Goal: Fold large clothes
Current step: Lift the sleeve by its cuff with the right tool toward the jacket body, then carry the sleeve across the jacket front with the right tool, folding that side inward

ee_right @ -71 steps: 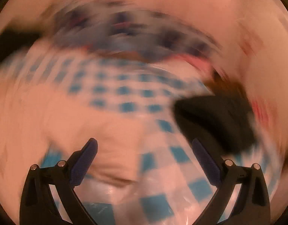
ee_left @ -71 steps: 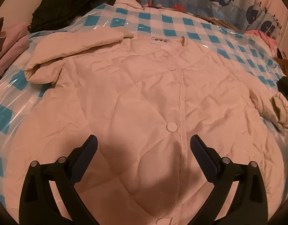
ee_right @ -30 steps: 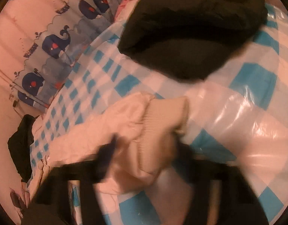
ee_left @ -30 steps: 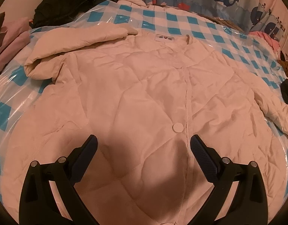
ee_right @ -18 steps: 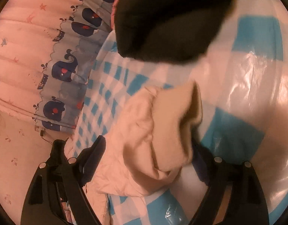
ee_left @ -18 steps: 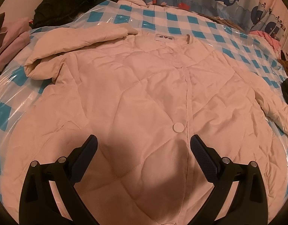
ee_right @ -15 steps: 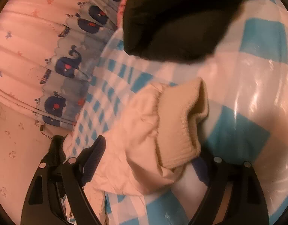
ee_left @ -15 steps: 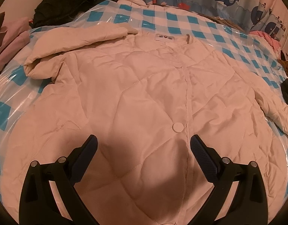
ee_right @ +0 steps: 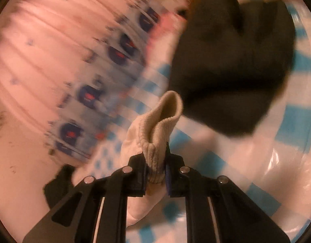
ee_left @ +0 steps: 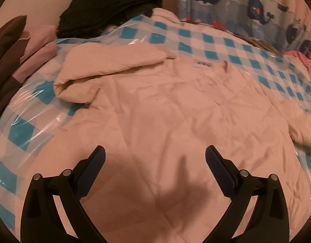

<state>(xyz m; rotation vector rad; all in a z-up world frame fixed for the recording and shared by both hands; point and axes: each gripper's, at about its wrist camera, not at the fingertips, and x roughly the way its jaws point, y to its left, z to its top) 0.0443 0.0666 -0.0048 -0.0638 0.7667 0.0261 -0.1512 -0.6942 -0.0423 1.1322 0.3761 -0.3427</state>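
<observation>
A bed covered by a blue-and-white checked sheet (ee_left: 196, 38) under clear plastic is shown. A cream quilted jacket (ee_left: 165, 111) is spread front-up across it, filling most of the left wrist view. Its sleeve (ee_left: 107, 68) at the upper left is seen folded across toward the collar. A whale-print curtain (ee_left: 226, 2) is seen behind the bed, and a black garment (ee_left: 107, 6) is heaped at the far left corner. A second dark garment (ee_right: 232, 60) is seen on the sheet in the right wrist view. The left tongs (ee_left: 155, 170) are held wide apart above the jacket's lower front, with nothing gripped. The right tongs (ee_right: 155, 166) are clamped on the ribbed cuff (ee_right: 161, 127) of the other sleeve.
</observation>
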